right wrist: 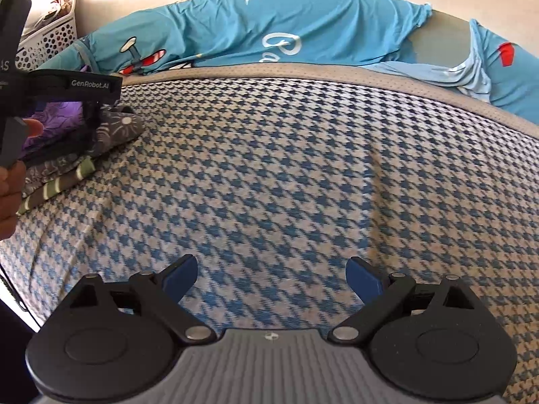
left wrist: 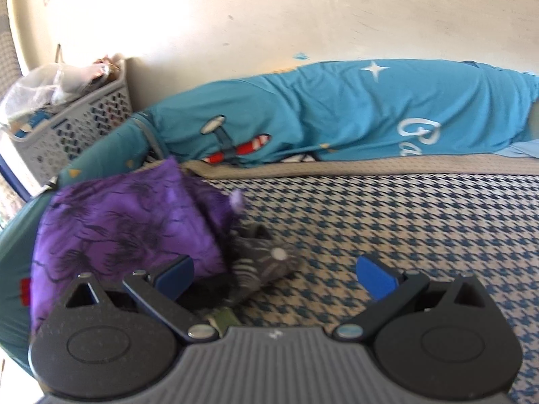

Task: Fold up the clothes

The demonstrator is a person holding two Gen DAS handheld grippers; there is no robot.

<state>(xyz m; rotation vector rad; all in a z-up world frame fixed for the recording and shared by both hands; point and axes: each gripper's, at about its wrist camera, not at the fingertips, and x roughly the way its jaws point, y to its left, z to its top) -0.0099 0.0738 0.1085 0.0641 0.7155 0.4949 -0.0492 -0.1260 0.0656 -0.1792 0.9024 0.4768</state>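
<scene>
Blue-padded fingers of my left gripper [left wrist: 274, 274] stand wide apart with nothing between them, low over the houndstooth mattress [left wrist: 404, 222]. Its left pad sits in front of the purple garment [left wrist: 121, 229] at the lower left of that frame; whether it touches the cloth I cannot tell. Just right of the purple cloth, in the centre of the frame, lies a folded grey patterned garment [left wrist: 266, 262] on a small stack, with a green striped piece [right wrist: 57, 187] showing beneath it in the right wrist view.

My right gripper [right wrist: 273, 277] is likewise spread wide and empty, hovering above a bare stretch of the mattress, well apart from the stack. At the left edge of its frame I see my left hand [right wrist: 8, 195] wrapped around the handle of the other gripper, whose black body reaches out level over the stack.

Along the far edge of the bed, across the upper part of both frames, lies a teal printed sheet [left wrist: 370, 111]. A grey laundry basket [left wrist: 81, 124] stands at the upper left, against the wall.
</scene>
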